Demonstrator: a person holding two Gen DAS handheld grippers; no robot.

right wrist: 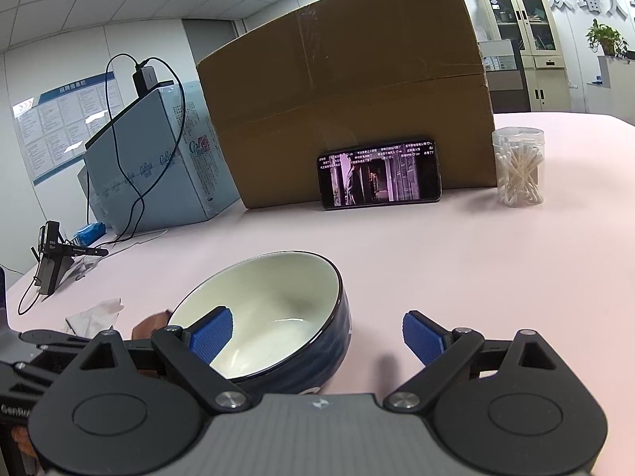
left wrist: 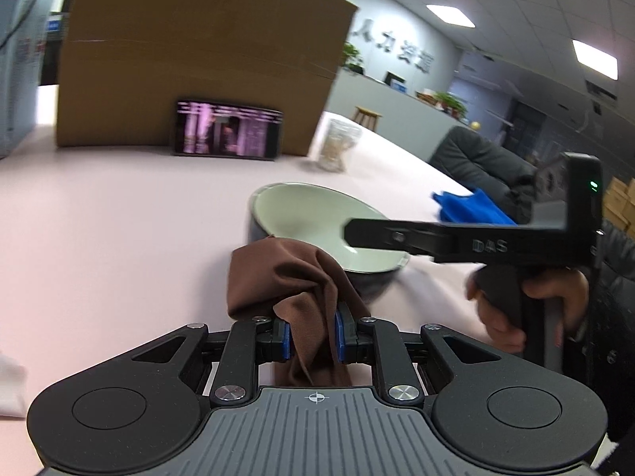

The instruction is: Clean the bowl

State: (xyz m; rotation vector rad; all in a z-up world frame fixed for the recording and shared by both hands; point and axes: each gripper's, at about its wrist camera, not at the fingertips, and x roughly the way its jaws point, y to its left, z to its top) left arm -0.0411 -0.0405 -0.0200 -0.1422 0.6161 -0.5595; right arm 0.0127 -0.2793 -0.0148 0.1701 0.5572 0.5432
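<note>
On the pink table (right wrist: 436, 246), the bowl (right wrist: 278, 309) sits empty; far right, a jar (right wrist: 518, 166) holds cotton swabs; left gripper (left wrist: 311, 335) clamps a brown cloth (left wrist: 285, 273); right gripper (right wrist: 317, 335) gapes wide, straddling the bowl's rim.

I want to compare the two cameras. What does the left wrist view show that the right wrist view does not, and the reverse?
Only the left wrist view shows the left gripper shut on the brown cloth, a blue cloth and the person's hand.

Only the right wrist view shows the open right gripper straddling the bowl's rim, one finger inside, a crumpled tissue and a light blue box.

Both show the bowl, the phone, the cardboard box and the cotton swab jar.
</note>
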